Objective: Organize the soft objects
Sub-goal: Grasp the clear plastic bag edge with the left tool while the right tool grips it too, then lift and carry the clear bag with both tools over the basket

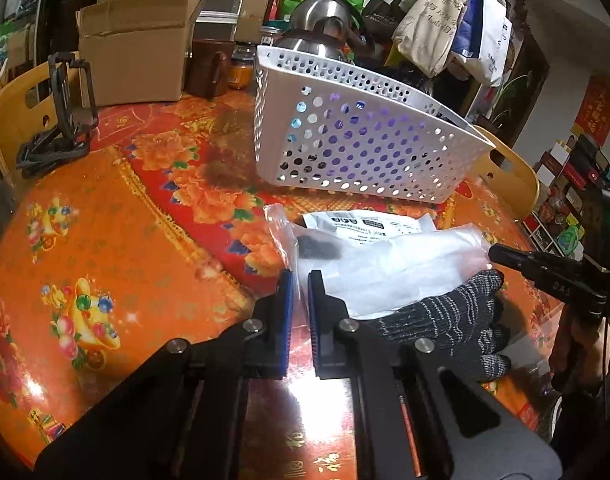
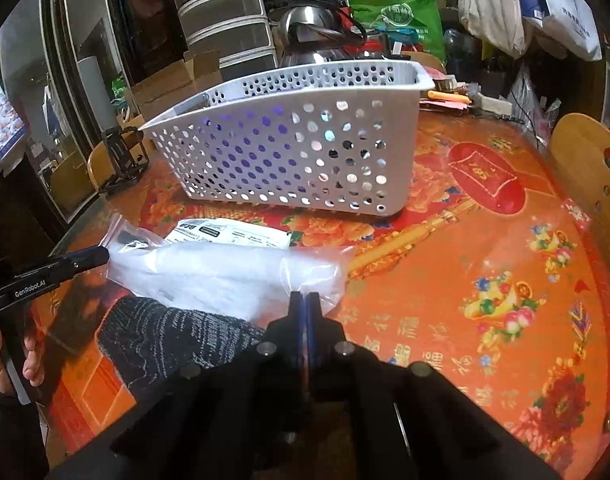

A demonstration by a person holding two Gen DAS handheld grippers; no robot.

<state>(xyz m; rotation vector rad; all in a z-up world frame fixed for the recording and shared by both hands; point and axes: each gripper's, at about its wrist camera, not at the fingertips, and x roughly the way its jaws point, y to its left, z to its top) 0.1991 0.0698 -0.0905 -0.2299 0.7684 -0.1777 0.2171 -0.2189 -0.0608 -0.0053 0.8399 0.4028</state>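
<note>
A clear plastic bag with white soft filling (image 1: 389,264) (image 2: 229,272) lies on the orange table in front of a white perforated basket (image 1: 361,136) (image 2: 289,144). A white packet with printed labels (image 1: 369,222) (image 2: 233,234) lies under the bag. A dark knitted glove (image 1: 449,320) (image 2: 173,332) lies beside the bag. My left gripper (image 1: 300,284) is nearly shut on the bag's left edge. My right gripper (image 2: 305,304) is shut on the bag's right end; it also shows in the left wrist view (image 1: 495,254).
An open cardboard box (image 1: 133,48), a black stand (image 1: 61,120), jars and a steel kettle (image 1: 325,20) stand behind the basket. Wooden chair backs (image 1: 13,112) (image 2: 589,160) rise at the table edges. Hanging bags (image 1: 457,20) crowd the far right.
</note>
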